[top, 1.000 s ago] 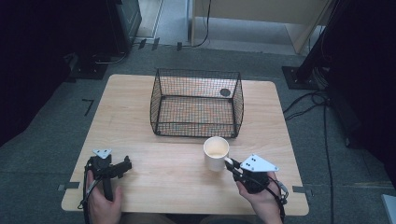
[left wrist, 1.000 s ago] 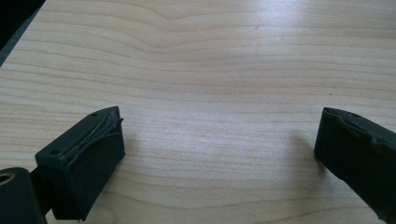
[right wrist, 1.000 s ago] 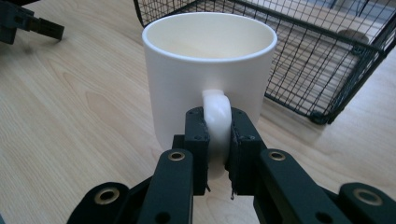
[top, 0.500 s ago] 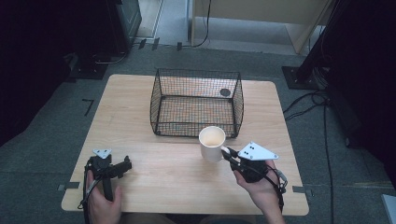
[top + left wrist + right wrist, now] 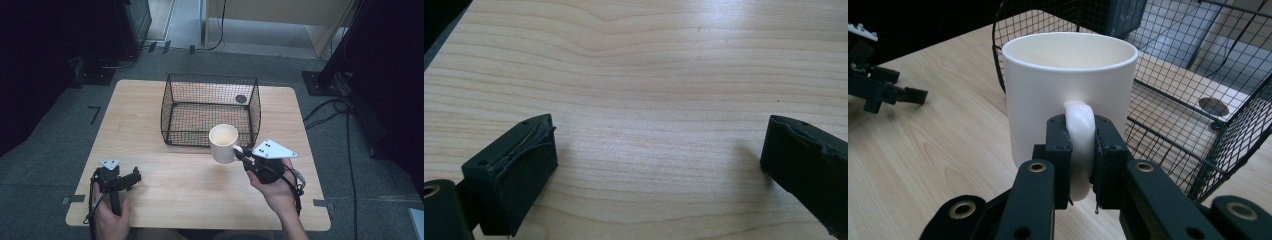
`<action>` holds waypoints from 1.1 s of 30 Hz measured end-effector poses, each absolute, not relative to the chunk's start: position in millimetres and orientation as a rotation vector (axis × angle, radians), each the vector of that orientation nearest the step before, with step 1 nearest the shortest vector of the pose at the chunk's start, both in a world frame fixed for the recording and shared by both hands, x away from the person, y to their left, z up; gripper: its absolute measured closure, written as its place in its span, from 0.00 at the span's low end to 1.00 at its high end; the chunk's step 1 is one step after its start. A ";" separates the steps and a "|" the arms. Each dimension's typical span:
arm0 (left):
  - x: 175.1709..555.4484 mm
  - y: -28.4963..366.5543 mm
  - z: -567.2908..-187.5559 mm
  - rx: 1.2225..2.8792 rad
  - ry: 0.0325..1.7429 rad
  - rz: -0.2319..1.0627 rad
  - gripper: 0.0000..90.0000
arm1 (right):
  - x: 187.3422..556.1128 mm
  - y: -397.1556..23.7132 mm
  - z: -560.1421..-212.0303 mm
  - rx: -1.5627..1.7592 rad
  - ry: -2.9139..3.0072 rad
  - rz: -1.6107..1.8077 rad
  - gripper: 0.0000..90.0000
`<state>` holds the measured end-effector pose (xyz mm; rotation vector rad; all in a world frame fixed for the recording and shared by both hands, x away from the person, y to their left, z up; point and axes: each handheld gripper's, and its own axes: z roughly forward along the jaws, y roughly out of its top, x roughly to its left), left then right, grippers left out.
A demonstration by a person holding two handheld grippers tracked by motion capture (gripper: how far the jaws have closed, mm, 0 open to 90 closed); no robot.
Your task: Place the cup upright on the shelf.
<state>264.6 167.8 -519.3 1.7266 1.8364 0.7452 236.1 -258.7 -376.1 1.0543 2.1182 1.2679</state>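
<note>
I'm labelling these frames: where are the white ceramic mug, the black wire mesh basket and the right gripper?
White ceramic mug [image 5: 1038, 100], right gripper view, outer wall.
Black wire mesh basket [image 5: 170, 112], high view, left wall.
Right gripper [image 5: 1081, 150], right gripper view, between jaws.

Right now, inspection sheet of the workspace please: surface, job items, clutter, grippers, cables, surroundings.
Surface: light wooden table, bare around the items.
Job's things: white mug, upright, empty; black wire basket beyond it, with a dark round disc at its floor.
Clutter: nothing seen.
Grippers: right gripper shut on the mug handle; left gripper open over bare wood.
Cables: black cables on the floor, right of the table.
Surroundings: grey floor, dark stands.
</note>
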 end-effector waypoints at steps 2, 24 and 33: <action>264.6 167.8 -519.2 1.728 1.837 0.744 0.02 | 239.9 -258.1 -373.6 1.051 2.114 1.267 0.90; 264.7 167.7 -519.2 1.725 1.838 0.744 0.02 | 307.3 -233.6 -356.6 1.040 2.086 1.230 0.90; 264.7 167.6 -519.3 1.724 1.838 0.745 0.02 | 341.8 -229.7 -367.5 1.080 2.080 1.218 0.90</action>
